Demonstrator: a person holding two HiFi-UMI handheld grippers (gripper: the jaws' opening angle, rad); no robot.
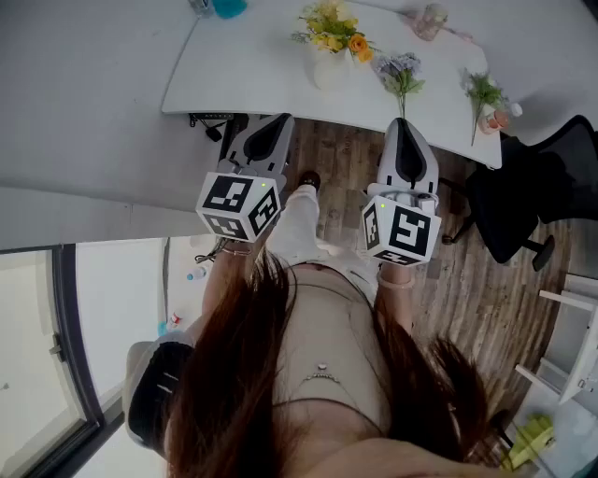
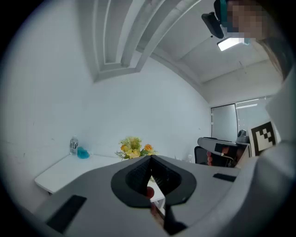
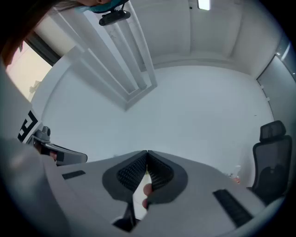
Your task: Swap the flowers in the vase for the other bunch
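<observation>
Yellow flowers (image 1: 334,30) sit in the white vase (image 1: 329,71) on the table (image 1: 243,65), the purple bunch (image 1: 400,75) lying beside. Left gripper (image 1: 277,123) and right gripper (image 1: 404,125) are held roughly level before the table's edge, both clenched, empty.

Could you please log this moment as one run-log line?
left gripper: shut, empty; right gripper: shut, empty; yellow flowers: in vase; purple bunch: on table

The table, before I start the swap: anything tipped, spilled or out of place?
Nothing spilled or tipped. The vase stands upright holding yellow flowers; the purple bunch and a green sprig lie loose on the table beside it.
</observation>
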